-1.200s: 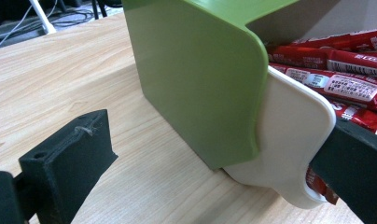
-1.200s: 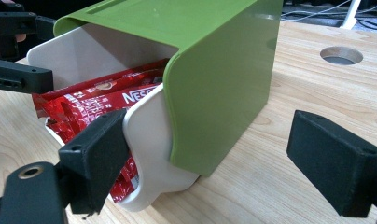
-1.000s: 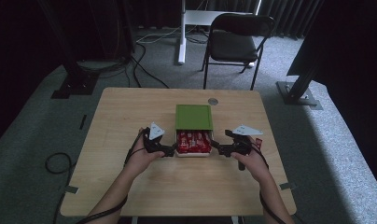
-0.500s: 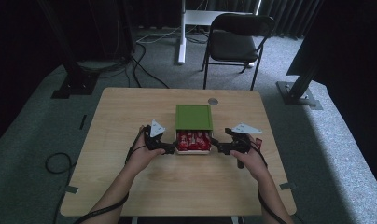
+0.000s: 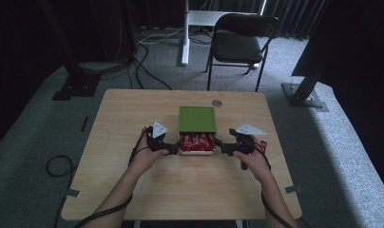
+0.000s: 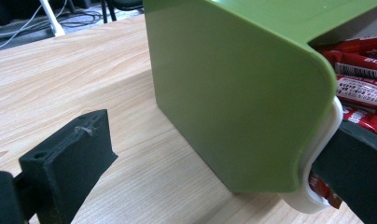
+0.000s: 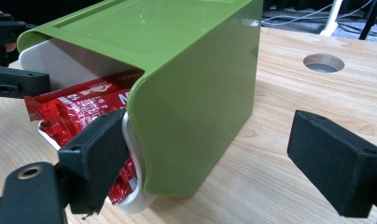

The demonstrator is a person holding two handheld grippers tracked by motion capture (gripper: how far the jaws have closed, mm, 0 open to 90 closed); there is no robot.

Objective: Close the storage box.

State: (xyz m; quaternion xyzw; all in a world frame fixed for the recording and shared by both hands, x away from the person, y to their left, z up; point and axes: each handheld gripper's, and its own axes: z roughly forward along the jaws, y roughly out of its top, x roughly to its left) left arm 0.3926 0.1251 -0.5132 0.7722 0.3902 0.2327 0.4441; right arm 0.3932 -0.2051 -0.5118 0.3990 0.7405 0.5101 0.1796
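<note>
While the two grippers flank the box from either side, these notes are taken.

Box position: a green box is seen near the middle of the table, with a white drawer drawn partly out of its near end.

Drawer contents: red packets are seen lying in the drawer; several, count not readable.

Key relation: the drawer's near corners are bracketed, the left gripper at the left corner and the right gripper at the right; the sliding axis is judged to run near to far, crossways to the line between the grippers.

Nearer hand: neither is favoured; both are set about equally close to the drawer.

Left gripper jaws: spread apart; in the left gripper view one jaw is seen against the drawer rim, the other standing clear over bare wood.

Right gripper jaws: likewise parted; one jaw lies by the drawer's edge and packets, the other well apart outside the green wall.

Grasp: nothing is clamped by either.

Counts: one box, one drawer, two grippers, one chair beyond the table.
</note>
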